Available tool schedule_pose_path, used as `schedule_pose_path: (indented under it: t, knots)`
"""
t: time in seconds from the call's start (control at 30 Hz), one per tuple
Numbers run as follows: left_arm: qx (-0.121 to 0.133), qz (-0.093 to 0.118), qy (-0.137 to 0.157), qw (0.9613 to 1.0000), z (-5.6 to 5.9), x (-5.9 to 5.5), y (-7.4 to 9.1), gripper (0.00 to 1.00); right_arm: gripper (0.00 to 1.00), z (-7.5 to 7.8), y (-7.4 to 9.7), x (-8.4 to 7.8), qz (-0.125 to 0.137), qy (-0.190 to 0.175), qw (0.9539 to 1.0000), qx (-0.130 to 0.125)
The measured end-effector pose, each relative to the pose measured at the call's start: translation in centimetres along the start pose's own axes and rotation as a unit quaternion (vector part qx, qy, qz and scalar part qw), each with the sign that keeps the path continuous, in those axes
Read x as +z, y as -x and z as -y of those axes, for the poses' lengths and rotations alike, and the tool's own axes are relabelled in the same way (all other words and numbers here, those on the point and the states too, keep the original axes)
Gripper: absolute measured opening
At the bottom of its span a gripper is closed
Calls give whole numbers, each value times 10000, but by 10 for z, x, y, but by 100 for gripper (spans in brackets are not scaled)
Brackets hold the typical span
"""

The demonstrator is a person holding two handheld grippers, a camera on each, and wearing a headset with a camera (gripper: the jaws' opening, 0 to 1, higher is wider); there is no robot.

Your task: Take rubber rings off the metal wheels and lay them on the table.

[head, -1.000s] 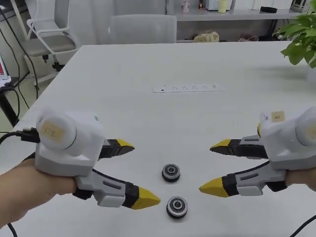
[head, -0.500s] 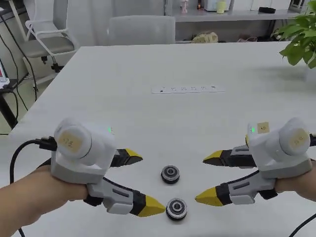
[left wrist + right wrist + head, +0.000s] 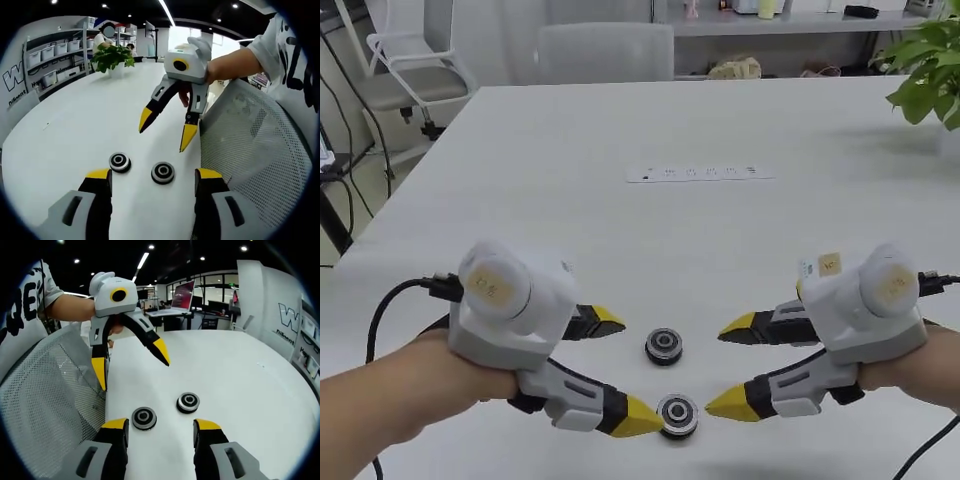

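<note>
Near wheel (image 3: 677,415): on the table (image 3: 620,230), closest to the person; the head view has its left edge overlapped by a yellow tip, but the left gripper view shows a gap.
Rubber rings: dark band around both wheels, still on; rubber versus metal is hard to tell.
Left gripper (image 3: 640,375): jaws apart, empty.
Right gripper (image 3: 714,369): jaws apart, empty.
Far wheel (image 3: 664,345): just behind the near one, not touching.
Change: both grippers are closer to the wheels than a second ago; the wheels are unmoved.
Far: power strip (image 3: 698,173); plant (image 3: 925,60) cut off at the right edge.
</note>
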State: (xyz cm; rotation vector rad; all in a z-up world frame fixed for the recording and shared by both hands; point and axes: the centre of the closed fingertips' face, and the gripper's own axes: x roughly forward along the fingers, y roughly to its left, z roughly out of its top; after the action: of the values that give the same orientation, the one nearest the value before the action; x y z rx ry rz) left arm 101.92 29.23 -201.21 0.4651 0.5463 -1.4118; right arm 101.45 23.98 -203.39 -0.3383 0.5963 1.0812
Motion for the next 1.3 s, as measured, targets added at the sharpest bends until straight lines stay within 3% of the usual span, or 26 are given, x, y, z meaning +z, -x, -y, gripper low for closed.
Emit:
schedule_pose_path:
  t: [0.77, 1.3]
  knots:
    - [-352, -230, -99, 9991, 11, -13, -23, 49, 43, -11, -18, -16, -285, 204, 9989, 309]
    - [-520, -223, -133, 9983, 16, -17, -37, 38, 35, -16, -24, -19, -128, 174, 9987, 464]
